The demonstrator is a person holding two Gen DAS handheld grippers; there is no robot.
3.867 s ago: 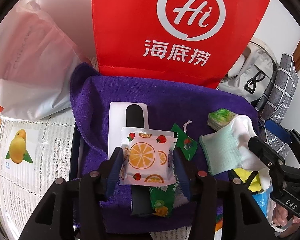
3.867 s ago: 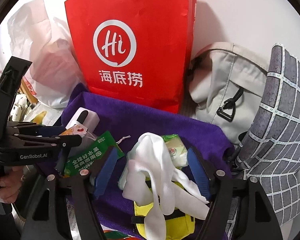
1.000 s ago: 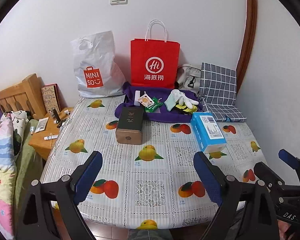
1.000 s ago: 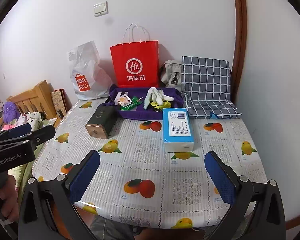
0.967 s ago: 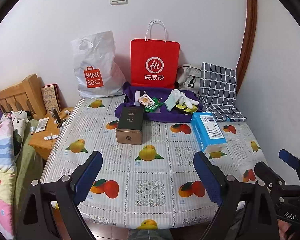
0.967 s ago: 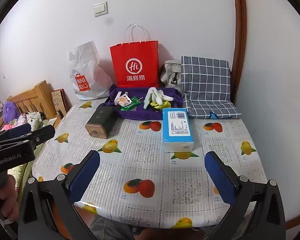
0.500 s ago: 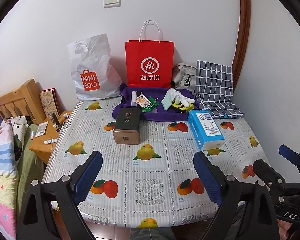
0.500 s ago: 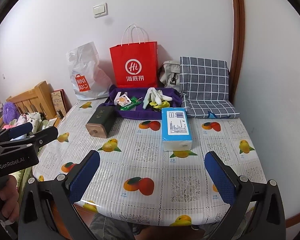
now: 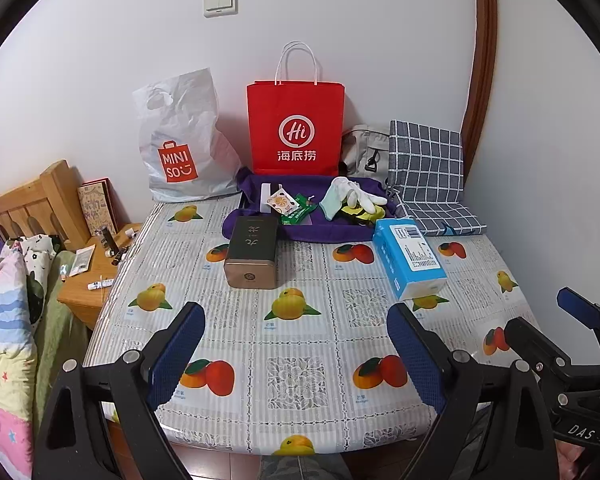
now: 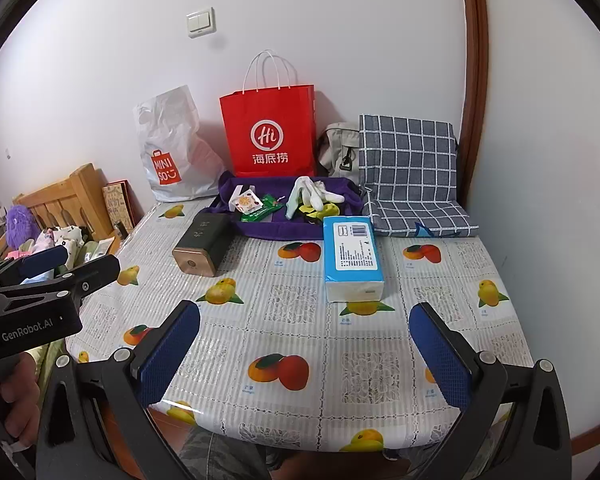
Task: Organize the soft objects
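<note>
My left wrist view takes in the bedside cabinet (image 9: 96,276) at nine o'clock, littered with small tubes, and my right fingers (image 9: 556,328) poking in at four o'clock. My right wrist view instead shows a purple plush toy (image 10: 19,220) on the bed at nine o'clock and my left hand (image 10: 16,396) wrapped round the handle of my left fingers (image 10: 56,272).

On the counter (image 9: 300,344), from left to right at the far edge: a white Miniso bag (image 9: 180,140) at eleven o'clock, a red paper bag (image 9: 296,124) at twelve, a grey backpack (image 9: 364,152), then a checked cloth (image 9: 428,168) at one o'clock. In front of the red bag a purple towel (image 9: 324,232) lines a tray holding an orange-print packet (image 9: 280,202), a green packet (image 9: 298,214), a mint cloth (image 9: 332,202) and white gloves (image 9: 360,196) over something yellow. A gold tin (image 9: 252,252) and a blue tissue pack (image 9: 408,256) lie just in front.

Both pairs of fingers hover low over the counter's near edge, tilted downward, spread wide with nothing between them.
</note>
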